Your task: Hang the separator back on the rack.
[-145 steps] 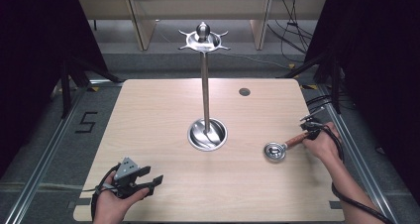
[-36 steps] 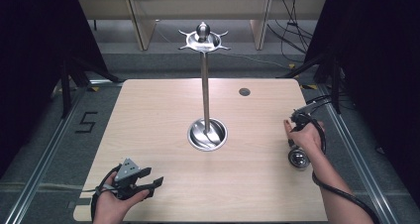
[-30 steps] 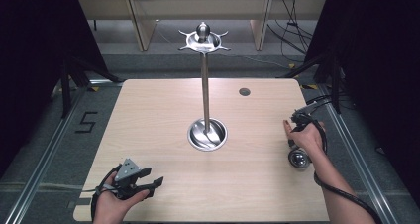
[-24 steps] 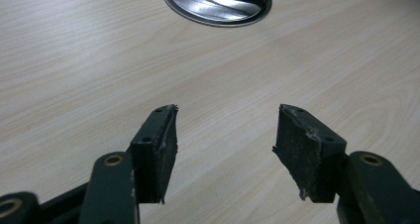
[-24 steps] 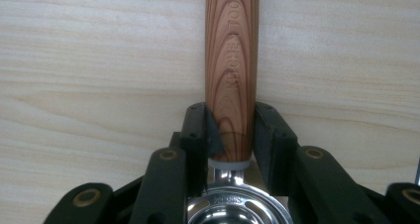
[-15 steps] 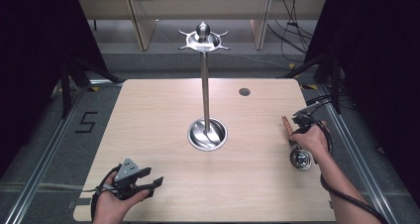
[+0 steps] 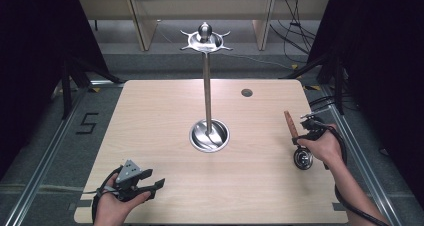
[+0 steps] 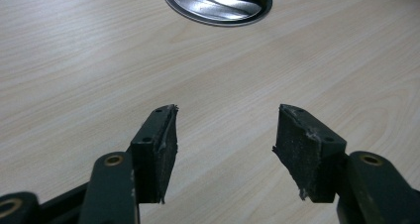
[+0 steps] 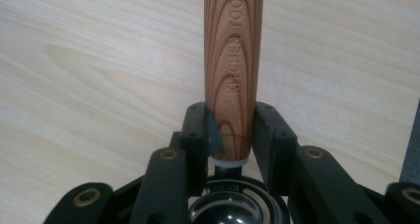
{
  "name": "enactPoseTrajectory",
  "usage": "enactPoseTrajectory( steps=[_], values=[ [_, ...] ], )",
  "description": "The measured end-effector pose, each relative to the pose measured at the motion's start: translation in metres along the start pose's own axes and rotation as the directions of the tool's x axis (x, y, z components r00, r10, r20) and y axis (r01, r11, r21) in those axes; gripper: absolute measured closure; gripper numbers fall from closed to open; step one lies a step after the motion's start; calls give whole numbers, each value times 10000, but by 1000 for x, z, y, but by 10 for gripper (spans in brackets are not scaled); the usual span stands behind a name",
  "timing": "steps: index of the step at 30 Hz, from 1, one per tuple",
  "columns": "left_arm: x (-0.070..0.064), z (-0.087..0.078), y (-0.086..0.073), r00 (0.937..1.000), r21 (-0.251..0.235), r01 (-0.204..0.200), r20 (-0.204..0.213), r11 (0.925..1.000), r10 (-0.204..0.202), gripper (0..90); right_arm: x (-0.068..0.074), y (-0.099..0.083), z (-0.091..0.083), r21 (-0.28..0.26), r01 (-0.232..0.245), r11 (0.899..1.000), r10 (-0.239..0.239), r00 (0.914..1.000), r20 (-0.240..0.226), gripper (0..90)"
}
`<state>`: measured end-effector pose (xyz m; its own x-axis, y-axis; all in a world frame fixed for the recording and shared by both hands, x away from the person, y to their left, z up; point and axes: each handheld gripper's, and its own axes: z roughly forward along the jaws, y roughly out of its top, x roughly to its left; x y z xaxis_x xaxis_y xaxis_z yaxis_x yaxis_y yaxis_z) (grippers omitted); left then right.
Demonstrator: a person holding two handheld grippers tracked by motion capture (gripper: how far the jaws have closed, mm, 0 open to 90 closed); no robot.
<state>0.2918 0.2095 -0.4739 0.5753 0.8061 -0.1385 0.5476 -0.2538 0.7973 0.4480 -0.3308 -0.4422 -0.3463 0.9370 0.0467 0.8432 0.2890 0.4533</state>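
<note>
The right tongs (image 9: 231, 135) are clenched on the lower end of a kitchen tool's wooden handle (image 9: 233, 60), close to where it joins the round metal head (image 9: 232, 211). In the high view the tool (image 7: 296, 138) sits at the right edge of the worktop (image 7: 150, 126): its head (image 7: 303, 158) appears to rest on the wood nearest the person, and the handle rises out of the tongs (image 7: 306, 134) toward the far side. The left tongs (image 8: 225, 144) are released, jaws spread with nothing between them, low over bare wood near the front left corner, well apart from the tool. The stand (image 7: 208, 91) rises from its dish base (image 7: 209, 135) at mid-worktop, with a crown of hooks (image 7: 205, 38) at the top.

Step in hand, as judged: the grasp is made and the tool is being tilted up for carrying. The next move probably calls for lifting the head clear and bringing the tool across to the hooks. How it would hang cannot be told from these views.
</note>
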Motion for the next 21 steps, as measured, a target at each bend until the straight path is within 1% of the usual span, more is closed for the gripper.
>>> enactPoseTrajectory(
  steps=[1,2,3,4,5,6,7,8,9,10,11,12,13,14,15,16,17,18,19,21],
  values=[
    [0,0,0,10000,-4,4,-5,10000,-4,404,0,-1,-1,-222,242,9995,-244,9997,-57,697],
    [0,0,0,10000,-19,38,-6,10000,-38,404,0,-2,-4,-309,484,9984,-488,9987,-127,697],
    [0,0,0,10000,-20,42,-3,10000,-42,404,1,-3,-5,-426,483,9979,-488,9988,-109,697],
    [0,0,0,10000,-15,40,-4,10000,-40,404,2,-4,-9,-738,601,9955,-626,9975,-321,696],
    [0,0,0,10000,-13,40,-6,10000,-40,404,2,-5,-10,-879,666,9939,-719,9957,-589,696],
    [0,0,0,10000,-12,37,-4,10000,-37,404,2,-5,-10,-879,666,9939,-719,9957,-589,696],
    [0,0,0,10000,-23,48,-36,10000,-48,404,2,-7,-13,-1250,950,9876,-1071,9898,-938,696],
    [0,0,0,10000,-23,48,-36,10000,-48,404,2,-7,-13,-1250,950,9876,-1071,9898,-938,696],
    [0,0,0,10000,-59,57,-44,10000,-58,404,2,-8,-17,-1159,1081,9874,-1173,9902,-756,696],
    [0,-1,0,10000,-12,43,-59,10000,-43,404,3,-10,-18,-1314,1159,9845,-1265,9891,-754,696],
    [0,-1,0,9999,40,36,-115,10000,-35,404,2,-12,-20,-1452,1319,9806,-1447,9861,-812,696],
    [0,-1,0,10000,-5,44,-83,10000,-44,404,1,-15,-21,-1674,1550,9736,-1692,9828,-739,696],
    [0,0,0,10000,-75,58,-41,10000,-58,404,1,-19,-24,-2082,1741,9625,-1939,9779,-786,696],
    [0,0,0,10000,-60,54,-59,10000,-54,404,1,-22,-25,-2182,1735,9604,-1954,9773,-825,696],
    [0,0,0,10000,-32,48,-47,10000,-49,404,1,-22,-25,-2182,1735,9604,-1954,9773,-825,696],
    [0,0,0,10000,-44,55,-21,10000,-55,404,1,-24,-27,-2294,1780,9569,-2015,9759,-833,696],
    [0,0,0,10000,-40,52,-33,10000,-52,404,2,-27,-30,-2289,1634,9596,-1881,9780,-902,696],
    [0,0,0,10000,-44,46,-37,10000,-46,404,2,-30,-30,-2693,1881,9445,-2152,9737,-748,696],
    [0,0,0,10000,-46,47,-41,10000,-48,404,4,-31,-33,-2723,1671,9476,-1991,9755,-940,696],
    [0,0,0,10000,-55,51,-47,10000,-51,404,4,-33,-34,-3191,1704,9323,-2176,9689,-1182,696]
  ],
)
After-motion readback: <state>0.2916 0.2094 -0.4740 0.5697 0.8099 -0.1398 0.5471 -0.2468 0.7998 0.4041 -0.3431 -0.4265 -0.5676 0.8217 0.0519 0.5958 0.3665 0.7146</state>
